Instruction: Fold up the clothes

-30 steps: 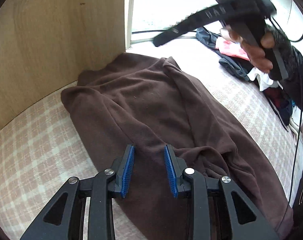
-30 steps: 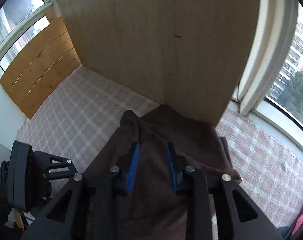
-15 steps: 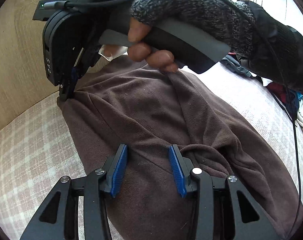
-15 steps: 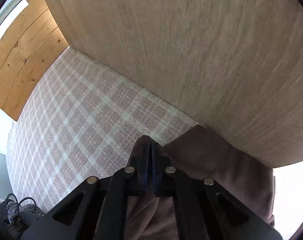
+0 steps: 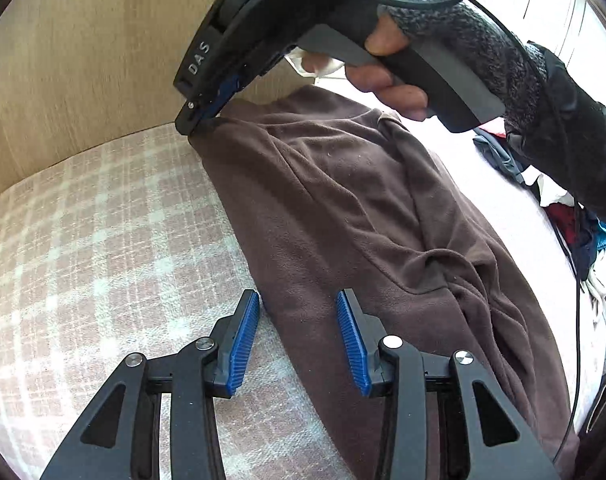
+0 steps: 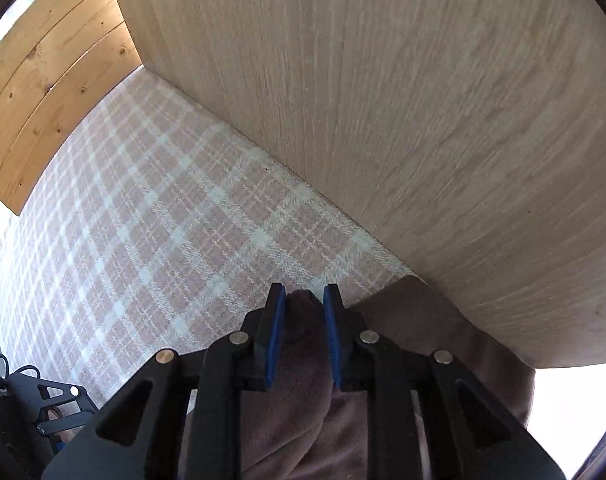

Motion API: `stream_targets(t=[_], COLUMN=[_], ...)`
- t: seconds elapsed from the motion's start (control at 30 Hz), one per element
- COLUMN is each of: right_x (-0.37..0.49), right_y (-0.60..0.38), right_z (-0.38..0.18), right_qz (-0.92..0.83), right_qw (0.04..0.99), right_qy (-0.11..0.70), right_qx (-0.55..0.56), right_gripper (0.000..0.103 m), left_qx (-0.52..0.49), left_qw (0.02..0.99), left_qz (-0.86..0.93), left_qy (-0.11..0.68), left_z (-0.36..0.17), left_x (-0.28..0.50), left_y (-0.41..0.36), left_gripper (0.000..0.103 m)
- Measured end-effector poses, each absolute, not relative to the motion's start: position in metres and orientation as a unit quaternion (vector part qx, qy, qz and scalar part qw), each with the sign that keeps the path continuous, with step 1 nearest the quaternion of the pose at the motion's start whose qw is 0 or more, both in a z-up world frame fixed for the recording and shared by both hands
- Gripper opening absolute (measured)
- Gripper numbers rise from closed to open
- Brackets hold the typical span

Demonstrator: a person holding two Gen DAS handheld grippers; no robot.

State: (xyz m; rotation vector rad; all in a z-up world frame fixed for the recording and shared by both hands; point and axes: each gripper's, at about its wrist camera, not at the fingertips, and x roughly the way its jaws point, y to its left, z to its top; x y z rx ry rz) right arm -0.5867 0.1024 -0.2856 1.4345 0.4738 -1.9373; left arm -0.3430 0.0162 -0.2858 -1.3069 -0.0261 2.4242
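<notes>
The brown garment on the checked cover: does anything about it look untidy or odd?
Yes. The brown garment lies askew across the checked cover, with bunched wrinkles along its right side. Its far corner is pushed against the wooden panel, where the right tongs are opening around a fold.

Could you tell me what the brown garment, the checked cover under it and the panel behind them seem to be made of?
Brown garment: probably fleece, with a matte, napped surface and soft folds. Checked cover: woven cloth with visible weave. Panel: wood or wood-look laminate, with smooth, pale grain lines.
</notes>
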Motion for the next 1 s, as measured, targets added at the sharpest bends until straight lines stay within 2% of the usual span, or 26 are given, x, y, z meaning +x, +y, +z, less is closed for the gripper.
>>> stream_targets(t=[0.07, 0.1, 0.13, 0.2, 0.3, 0.43, 0.6, 0.73, 0.83, 1.0], right_x=[-0.587, -0.587, -0.588, -0.590, -0.596, -0.596, -0.592, -0.577, -0.550, -0.499], right_y=[0.104, 0.106, 0.108, 0.115, 0.123, 0.120, 0.116, 0.126, 0.134, 0.139], right_z=[-0.284, -0.283, -0.282, -0.278, -0.278, -0.287, -0.284, -0.260, -0.244, -0.269], right_qz=[-0.744, -0.743, -0.741, -0.750, -0.758, -0.762, -0.768, -0.783, -0.775, -0.725], right_qw=[0.339, 0.341, 0.346, 0.343, 0.331, 0.315, 0.309, 0.316, 0.348, 0.389], right_qy=[0.173, 0.166, 0.157, 0.141, 0.107, 0.108, 0.117, 0.106, 0.111, 0.152], right_qx=[0.549, 0.551, 0.554, 0.548, 0.552, 0.555, 0.549, 0.526, 0.516, 0.548], right_gripper=[0.015, 0.012, 0.008, 0.007, 0.007, 0.007, 0.007, 0.018, 0.018, 0.018], left_qx=[-0.462, -0.460, -0.458, -0.452, -0.443, -0.446, -0.459, -0.461, -0.465, -0.479], left_qw=[0.196, 0.198, 0.200, 0.203, 0.203, 0.199, 0.199, 0.175, 0.158, 0.174], left_qz=[0.865, 0.865, 0.866, 0.868, 0.873, 0.873, 0.866, 0.869, 0.869, 0.856], left_qy=[-0.018, -0.018, -0.017, -0.015, -0.013, 0.018, -0.014, -0.046, -0.064, -0.088], left_z=[-0.287, -0.287, -0.286, -0.284, -0.279, -0.281, -0.280, -0.267, -0.259, -0.257], left_x=[-0.340, -0.339, -0.338, -0.335, -0.330, -0.320, -0.311, -0.287, -0.259, -0.202], left_y=[0.014, 0.014, 0.015, 0.015, 0.016, 0.024, 0.012, -0.006, -0.016, -0.003], left_gripper=[0.036, 0.027, 0.025, 0.015, 0.010, 0.010, 0.011, 0.012, 0.012, 0.012])
